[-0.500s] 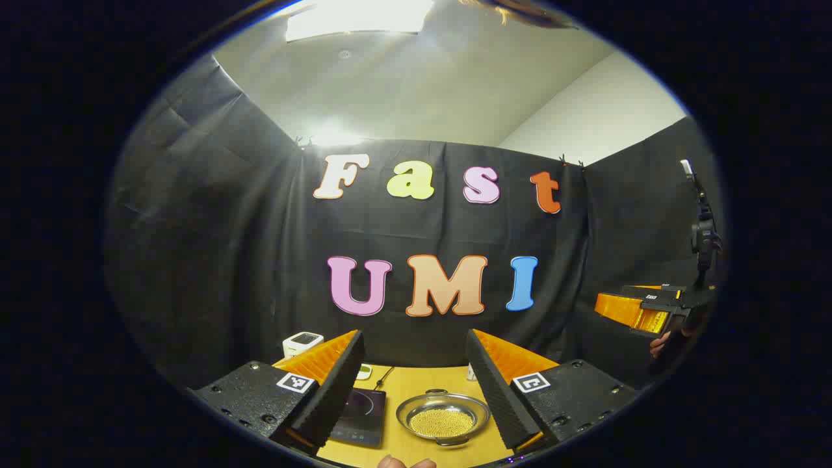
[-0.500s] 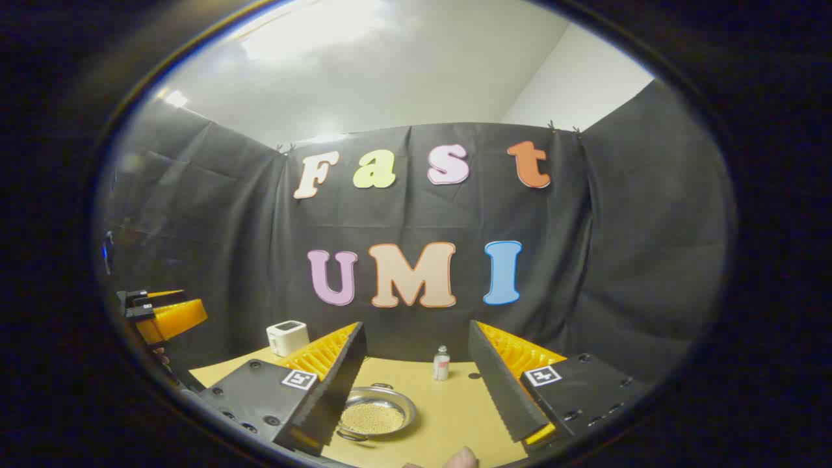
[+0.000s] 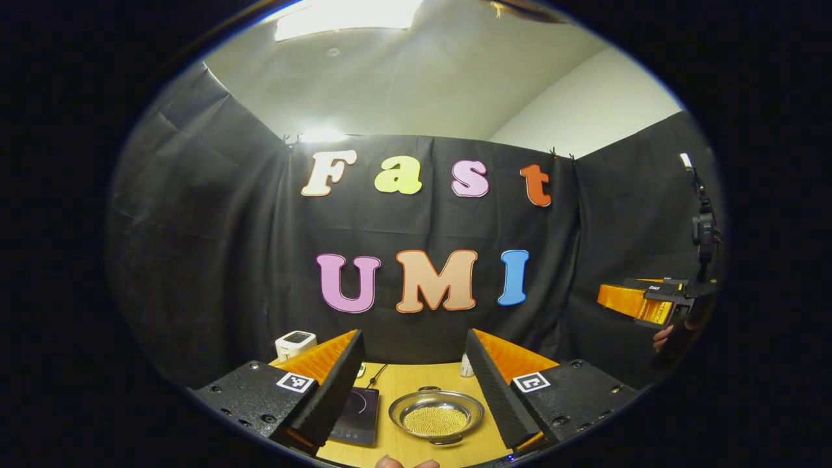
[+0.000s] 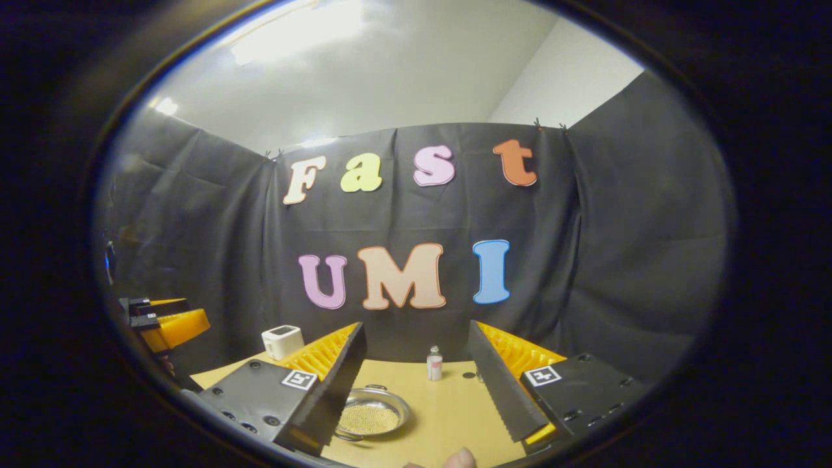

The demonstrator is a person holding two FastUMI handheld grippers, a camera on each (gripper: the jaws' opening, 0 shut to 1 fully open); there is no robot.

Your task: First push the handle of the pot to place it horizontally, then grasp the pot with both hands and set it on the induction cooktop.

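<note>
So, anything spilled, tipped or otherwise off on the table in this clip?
Nothing stands out. The pot sits level on the table beside the induction cooktop, its small yellow beads all inside. The small bottle stands upright. Both the left gripper and right gripper are open, holding nothing.

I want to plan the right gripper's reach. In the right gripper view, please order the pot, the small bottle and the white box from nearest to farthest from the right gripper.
1. Pot, low, beside its left finger.
2. Small bottle, mid-table, ahead.
3. White box, far left, near the wall.
</note>
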